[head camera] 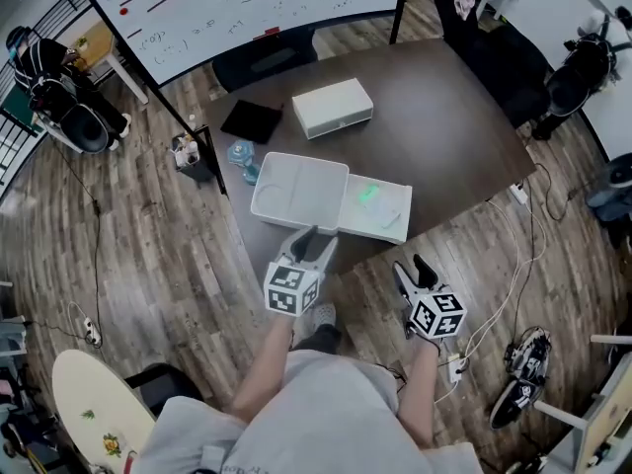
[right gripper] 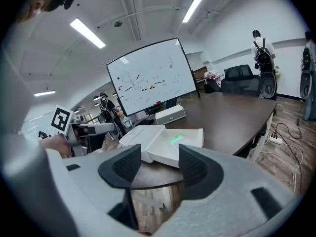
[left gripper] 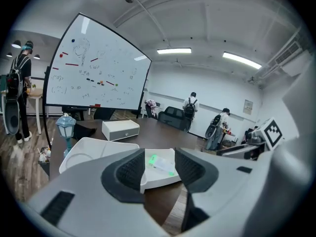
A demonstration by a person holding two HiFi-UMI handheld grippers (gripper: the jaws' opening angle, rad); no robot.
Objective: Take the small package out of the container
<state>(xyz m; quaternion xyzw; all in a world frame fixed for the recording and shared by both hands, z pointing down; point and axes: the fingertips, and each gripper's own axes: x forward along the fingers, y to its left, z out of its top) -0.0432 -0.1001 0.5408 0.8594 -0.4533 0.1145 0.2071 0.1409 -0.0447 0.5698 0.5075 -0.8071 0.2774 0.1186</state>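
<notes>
A white hinged container [head camera: 388,227] lies open at the table's near edge, its lid [head camera: 294,188] folded out to the left. In the right half rests the small package [head camera: 369,195], clear with green ends. It also shows in the left gripper view [left gripper: 160,165] and the right gripper view [right gripper: 177,140]. My left gripper [head camera: 316,239] hovers just short of the container's near rim, open and holding nothing. My right gripper [head camera: 411,265] hangs off the table's edge over the floor, open and empty. Each gripper view looks between its own jaws toward the container [left gripper: 94,151] [right gripper: 165,152].
A closed white box [head camera: 333,107] and a black pad [head camera: 252,119] lie farther back on the dark table [head camera: 444,117]. A small blue lantern [head camera: 242,156] stands at the table's left edge. A whiteboard [head camera: 227,3] stands behind. Cables and a power strip [head camera: 520,194] lie on the floor to the right.
</notes>
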